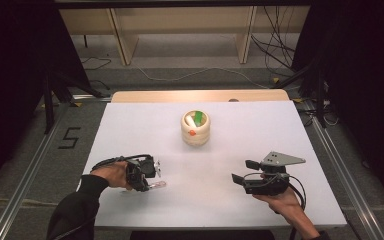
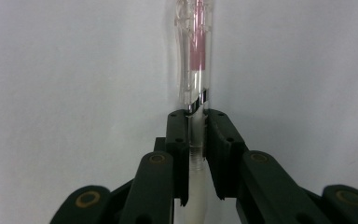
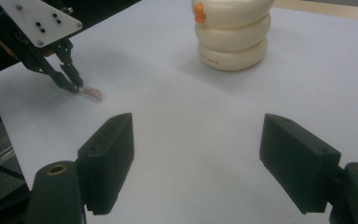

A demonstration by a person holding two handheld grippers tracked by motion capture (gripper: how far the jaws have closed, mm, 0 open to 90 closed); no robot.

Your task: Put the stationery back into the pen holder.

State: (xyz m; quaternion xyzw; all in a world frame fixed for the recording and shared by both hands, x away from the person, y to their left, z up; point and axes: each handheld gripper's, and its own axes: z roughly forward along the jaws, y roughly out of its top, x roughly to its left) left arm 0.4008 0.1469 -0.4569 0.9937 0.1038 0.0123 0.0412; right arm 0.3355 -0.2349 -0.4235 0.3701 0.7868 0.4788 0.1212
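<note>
My left gripper [image 2: 196,119] is shut on a clear pen [image 2: 195,56] with a pink core; the pen sticks out past the jaws, low over the white table. In the high view that left gripper [image 1: 151,181] is at the front left with the pen [image 1: 158,185] pointing right. From the right gripper view I see the left gripper [image 3: 72,81] and the pen tip [image 3: 92,94] near the table surface. My right gripper [image 3: 198,128] stands open with nothing between its jaws, at the front right [image 1: 243,171]. A cream ribbed holder [image 1: 195,129] sits mid-table.
The holder [image 3: 233,32] contains a green item [image 1: 199,118] and a white one, and has an orange knob [image 3: 198,17] on its side. The white table [image 1: 130,130] has a wooden strip along its far edge. Shelving and cables lie on the floor beyond.
</note>
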